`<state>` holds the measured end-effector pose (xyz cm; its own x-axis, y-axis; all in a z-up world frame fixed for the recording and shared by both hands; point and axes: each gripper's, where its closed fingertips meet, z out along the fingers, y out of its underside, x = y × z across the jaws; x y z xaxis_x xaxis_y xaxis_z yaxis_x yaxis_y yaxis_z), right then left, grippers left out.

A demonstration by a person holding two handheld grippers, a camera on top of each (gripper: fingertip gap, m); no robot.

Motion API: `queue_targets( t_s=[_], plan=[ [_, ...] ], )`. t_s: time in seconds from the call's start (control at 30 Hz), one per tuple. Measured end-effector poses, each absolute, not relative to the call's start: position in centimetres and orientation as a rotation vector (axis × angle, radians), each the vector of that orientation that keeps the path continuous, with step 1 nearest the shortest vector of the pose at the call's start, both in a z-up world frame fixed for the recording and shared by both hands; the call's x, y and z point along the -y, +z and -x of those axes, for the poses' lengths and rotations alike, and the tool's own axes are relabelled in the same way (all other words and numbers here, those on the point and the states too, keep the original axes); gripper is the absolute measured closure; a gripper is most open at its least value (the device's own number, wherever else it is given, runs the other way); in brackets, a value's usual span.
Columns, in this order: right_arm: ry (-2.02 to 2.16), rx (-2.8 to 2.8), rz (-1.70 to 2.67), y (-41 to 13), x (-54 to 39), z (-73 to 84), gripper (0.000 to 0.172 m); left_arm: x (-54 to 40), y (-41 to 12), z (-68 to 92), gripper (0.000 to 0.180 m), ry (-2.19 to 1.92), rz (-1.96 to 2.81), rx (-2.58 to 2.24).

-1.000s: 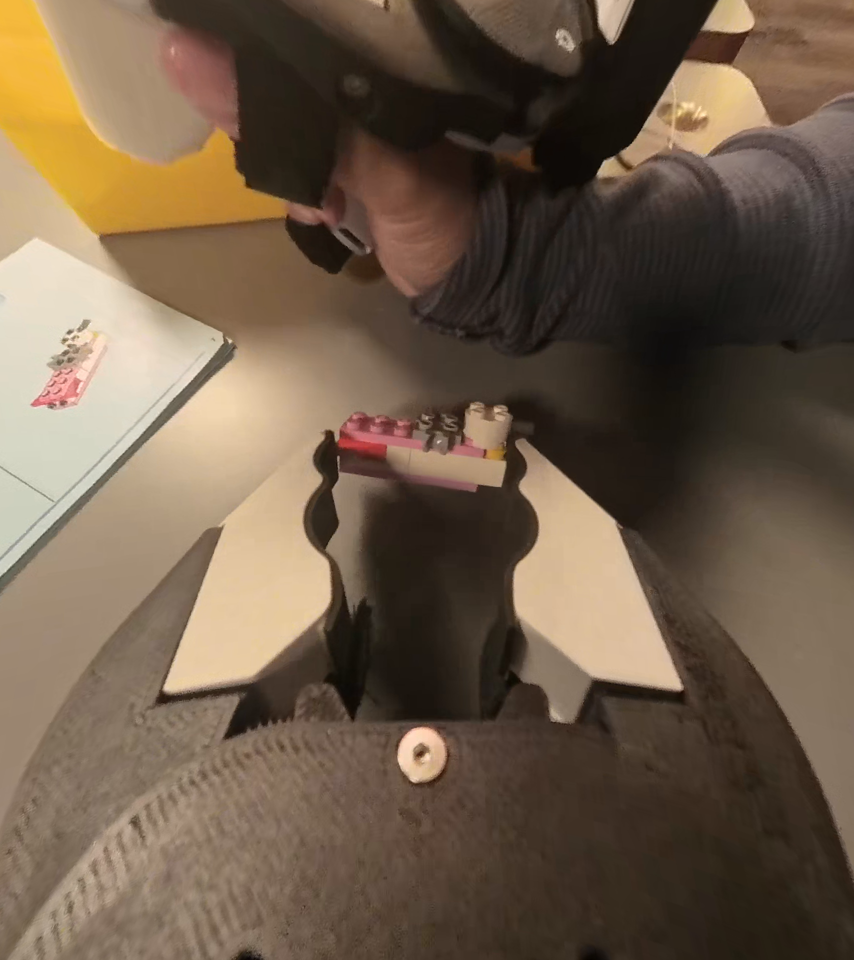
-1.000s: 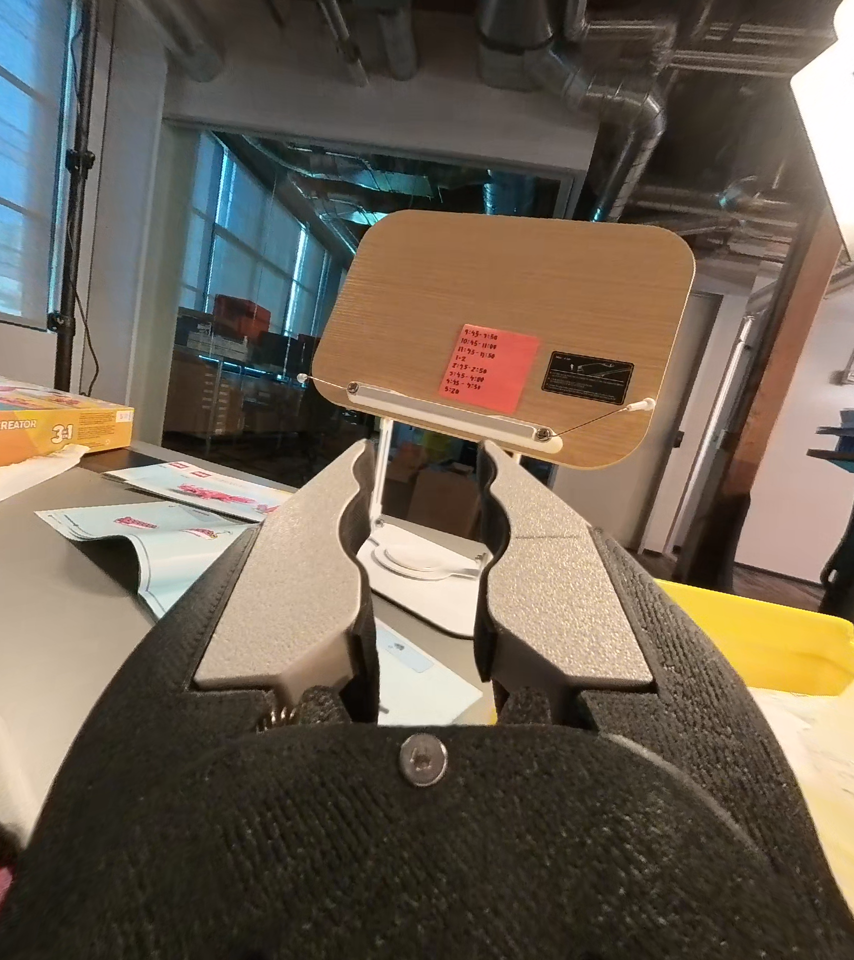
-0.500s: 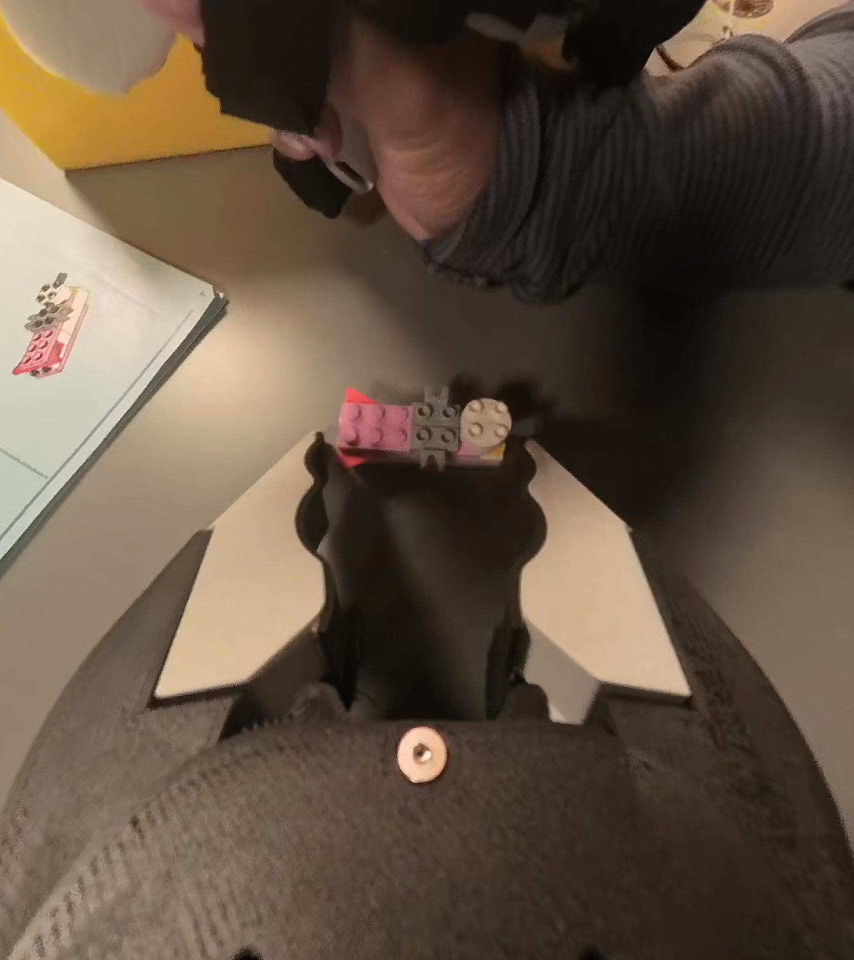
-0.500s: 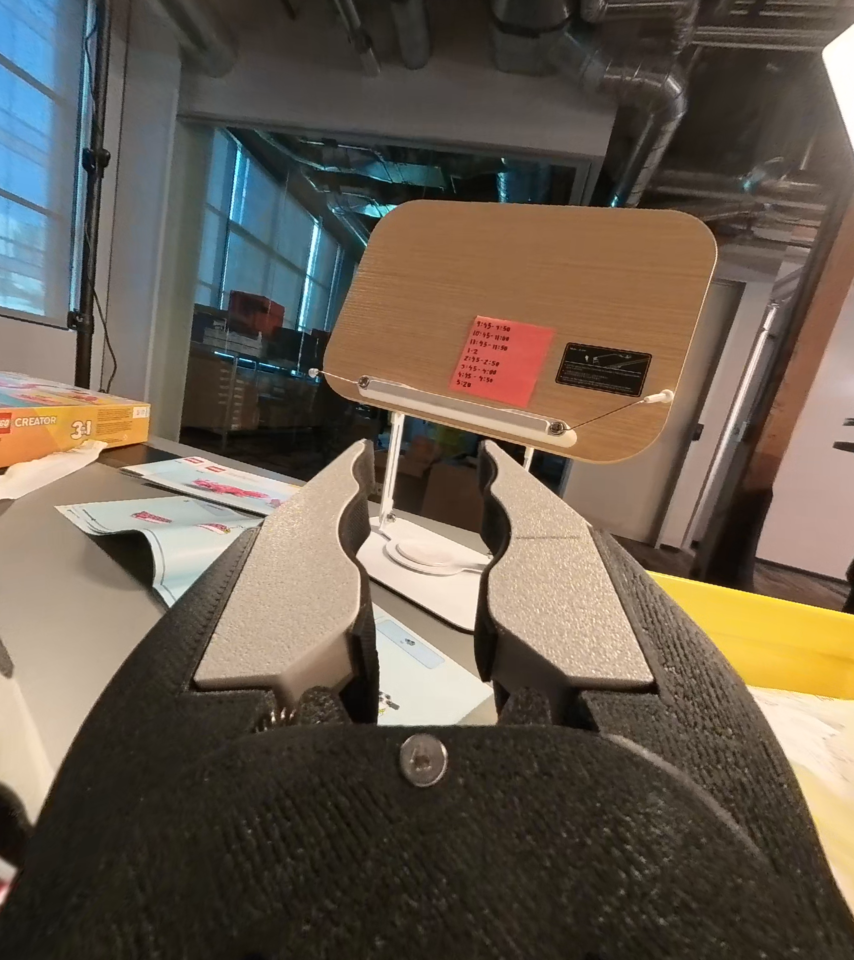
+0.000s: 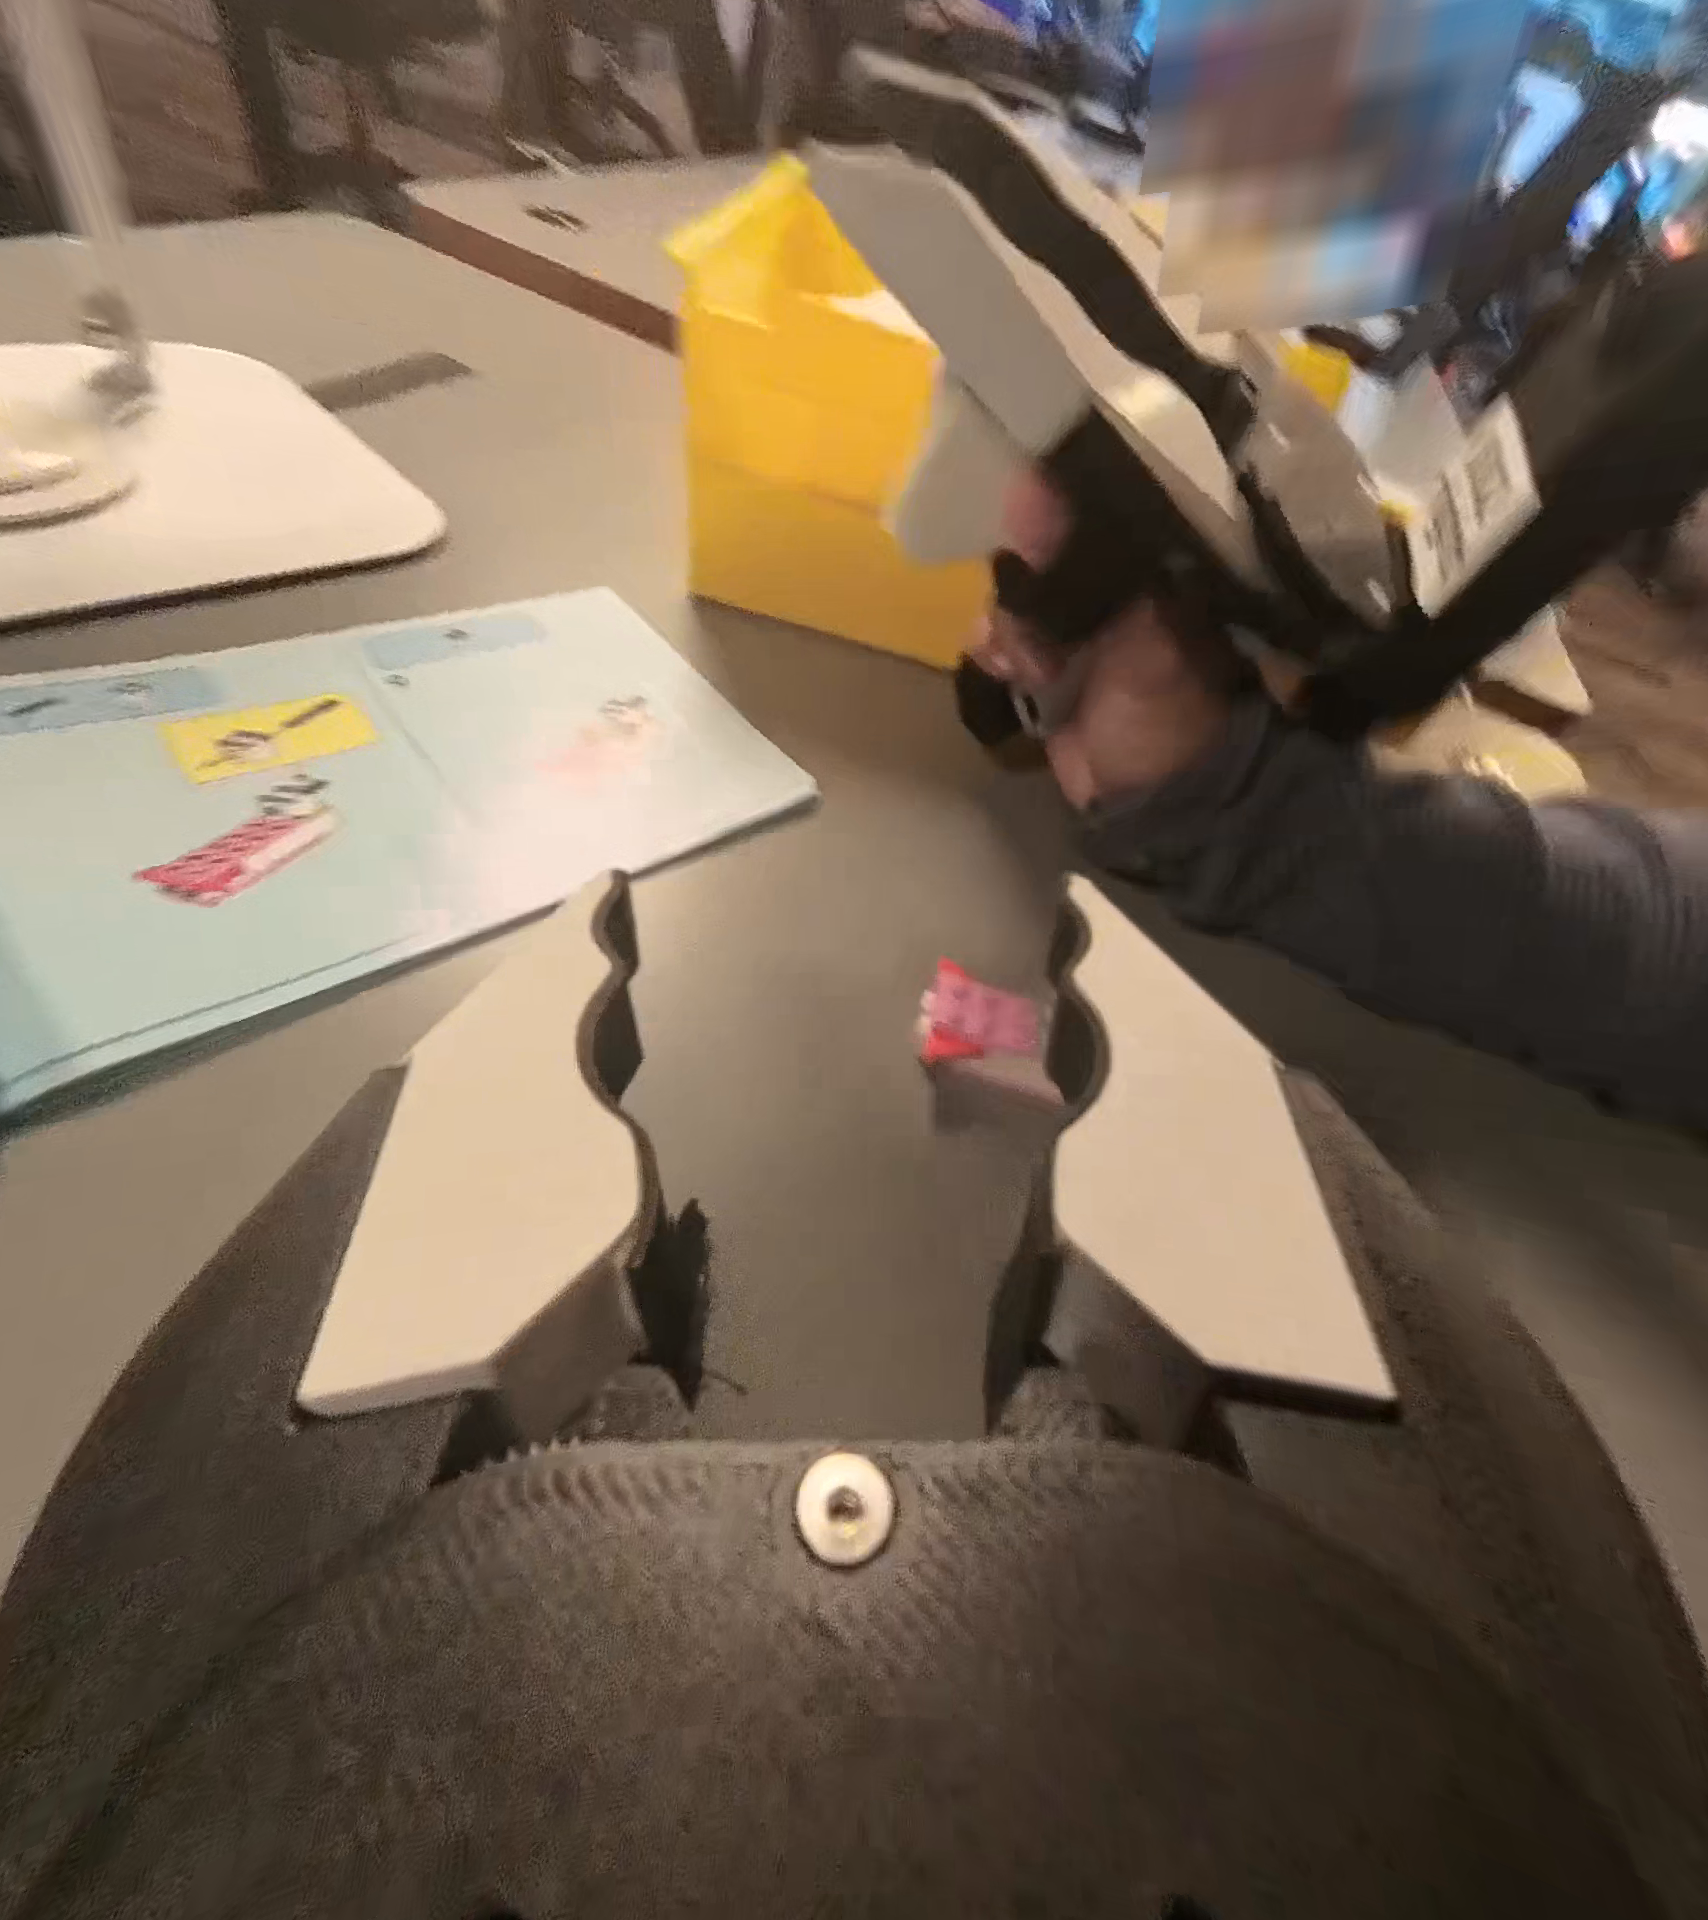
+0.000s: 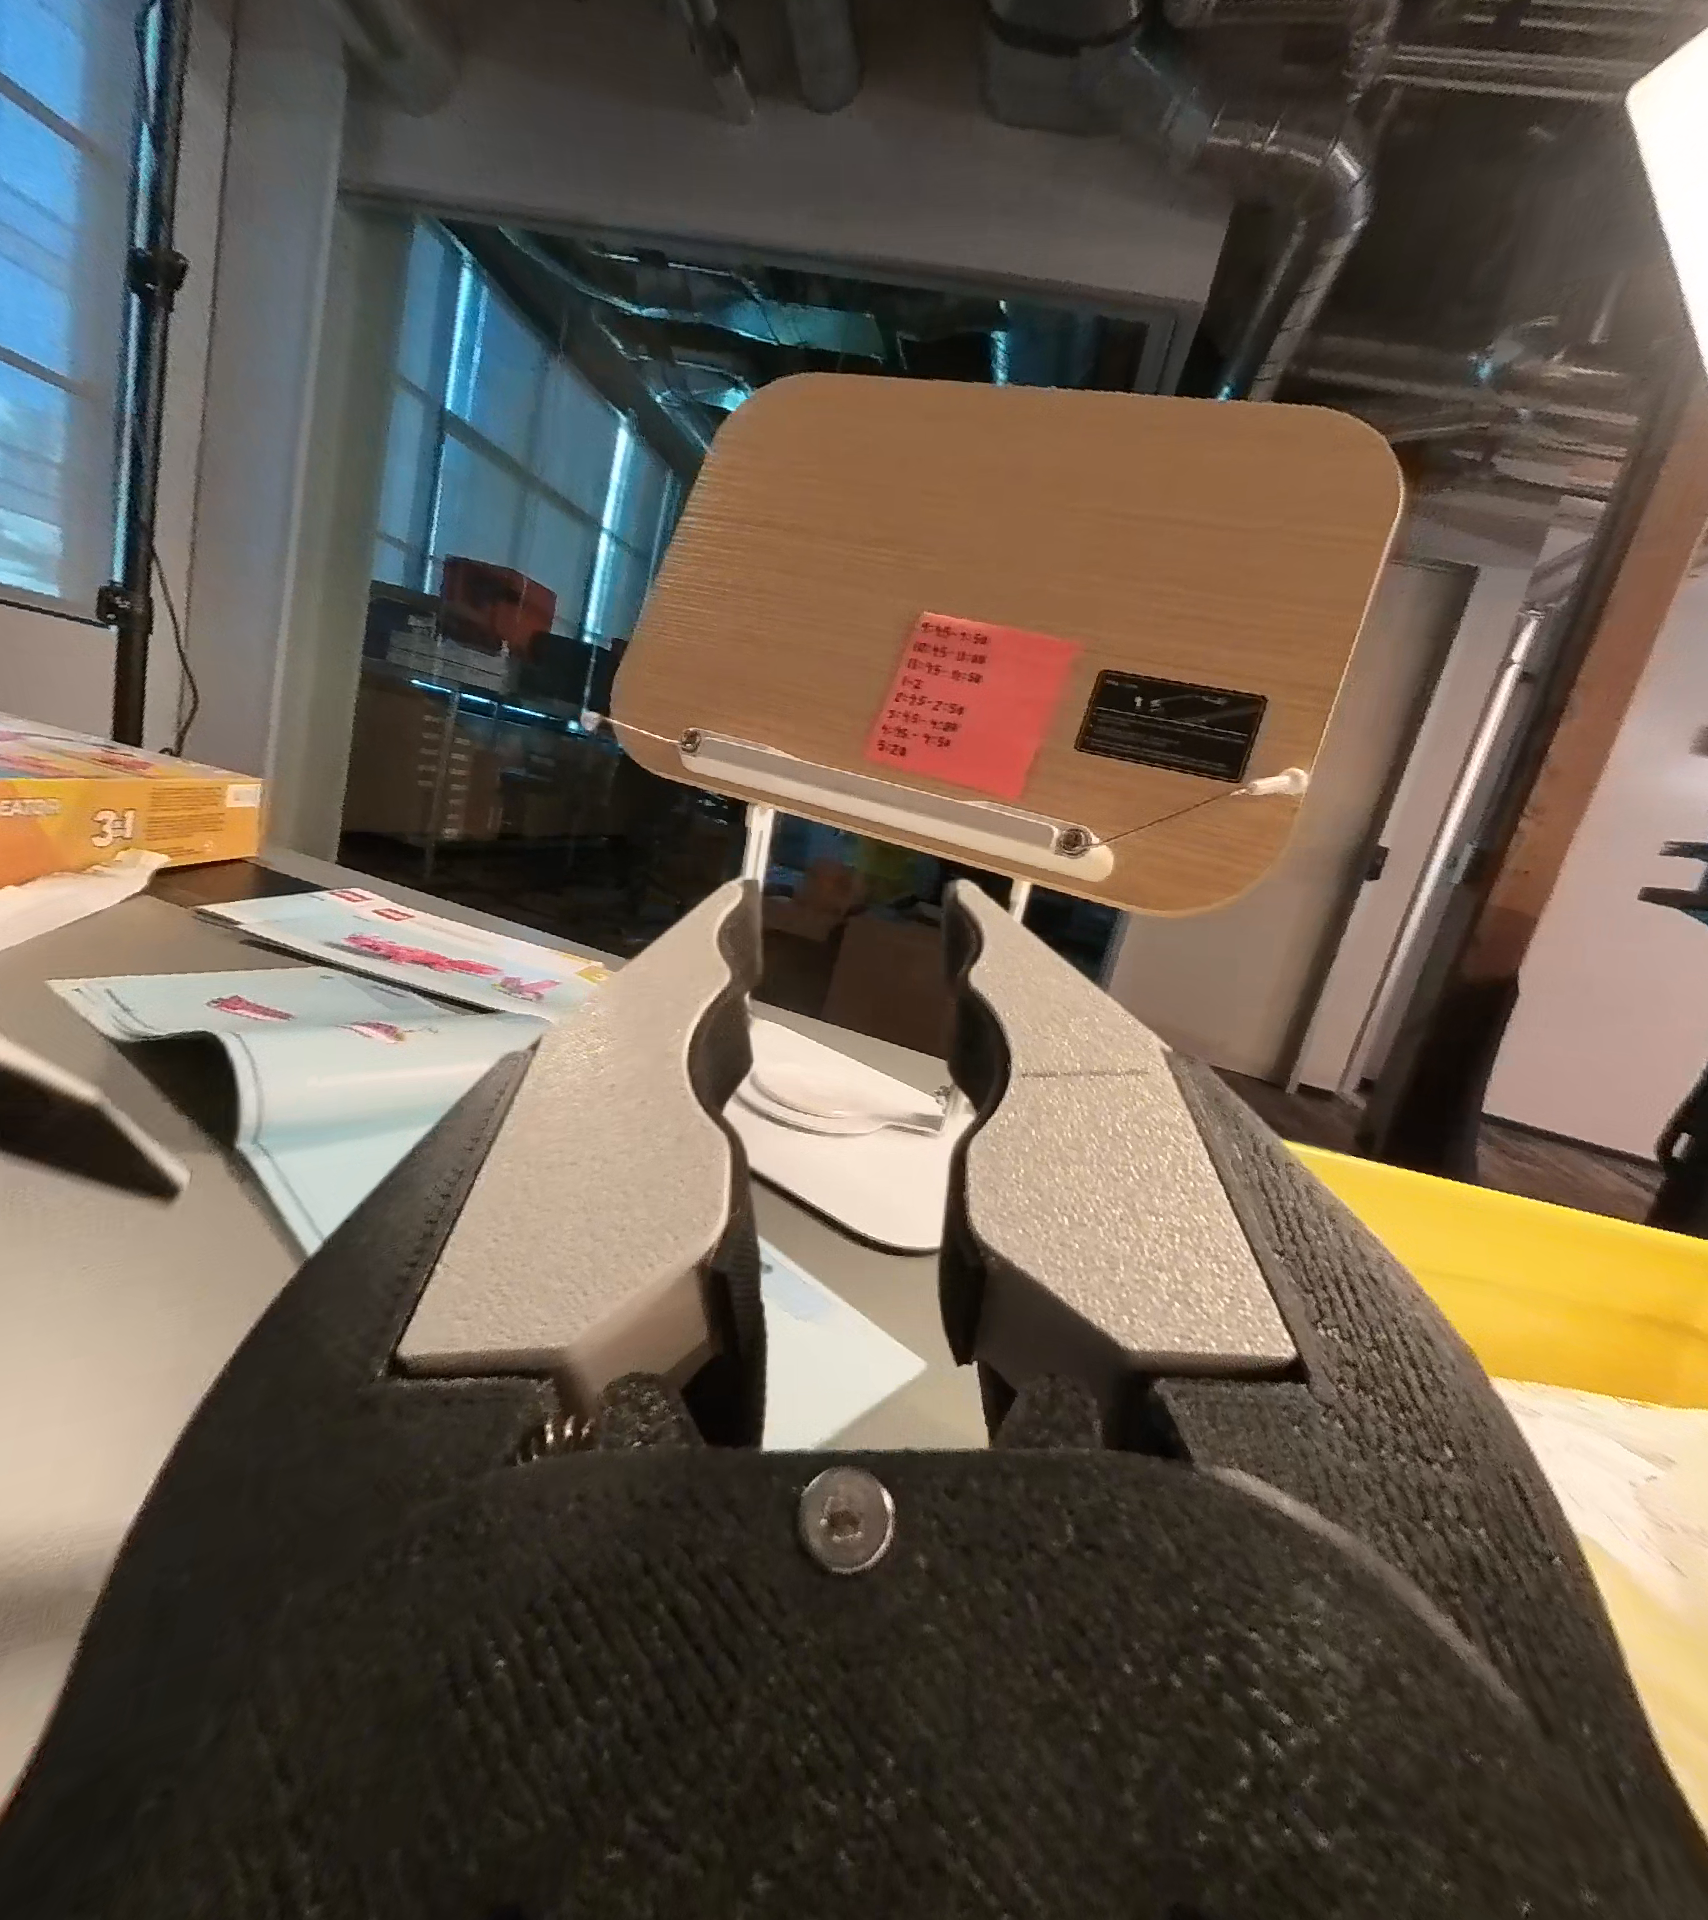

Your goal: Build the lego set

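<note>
The left gripper [image 5: 839,914] was held over the grey counter [image 5: 829,790] with its jaws spread wide and nothing clasped. A small pink and red brick model [image 5: 980,1023] lay on the counter just inside the right finger [image 5: 1172,1122], at about three o'clock of the gap; contact could not be judged through the blur. An open booklet [image 5: 330,790] lay at ten o'clock, a yellow bin [image 5: 798,457] at twelve. The right gripper [image 6: 850,914] was raised, its jaws parted on air, pointed at a wooden book stand [image 6: 1016,582].

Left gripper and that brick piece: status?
Left gripper open wide, nothing gripped. Small pink brick assembly on the table, close by its right finger. Right gripper raised, open, bare. Open instruction booklet lies left.
</note>
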<state>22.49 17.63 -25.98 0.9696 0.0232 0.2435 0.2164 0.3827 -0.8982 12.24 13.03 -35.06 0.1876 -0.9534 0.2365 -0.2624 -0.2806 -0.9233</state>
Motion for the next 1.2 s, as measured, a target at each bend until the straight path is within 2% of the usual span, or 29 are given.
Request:
queue_targets(
  t_s=[0.1, 0.2, 0.27, 0.37, 0.67, 0.73, 0.97, 1.13, 1.2],
  plan=[
    [-0.137, 0.238, 1.172, -25.9, -17.6, -22.4, 0.139, -15.1, -34.0, -12.6, 0.114, -1.048, 1.674, -1.125],
    [-0.129, 0.231, 1.155, -25.6, -17.2, -22.5, 0.140, -15.2, -33.9, -15.4, 0.129, -0.933, 1.594, -1.329],
    [-0.115, 0.221, 1.141, -25.4, -16.8, -22.6, 0.140, -15.1, -35.5, -17.4, 0.138, -0.827, 1.562, -1.515],
    [-0.116, 0.214, 1.130, -25.2, -16.5, -22.7, 0.143, -14.7, -38.9, -19.6, 0.142, -0.735, 1.550, -1.751],
    [-0.107, 0.201, 1.126, -25.1, -16.6, -22.9, 0.144, -14.6, -40.9, -21.3, 0.167, -0.840, 1.638, -1.833],
    [-0.106, 0.200, 1.126, -25.1, -16.6, -22.9, 0.144, -14.2, -40.7, -21.2, 0.180, -0.939, 1.670, -1.819],
    [-0.106, 0.196, 1.128, -25.1, -16.5, -22.9, 0.145, -15.3, -38.0, -20.7, 0.180, -1.255, 1.770, -1.573],
    [-0.109, 0.194, 1.129, -25.1, -16.5, -22.9, 0.145, -15.7, -38.2, -20.3, 0.180, -1.089, 1.690, -1.640],
    [-0.109, 0.193, 1.129, -25.1, -16.5, -22.9, 0.145, -15.2, -39.2, -20.6, 0.161, -0.971, 1.669, -1.724]
  ],
)
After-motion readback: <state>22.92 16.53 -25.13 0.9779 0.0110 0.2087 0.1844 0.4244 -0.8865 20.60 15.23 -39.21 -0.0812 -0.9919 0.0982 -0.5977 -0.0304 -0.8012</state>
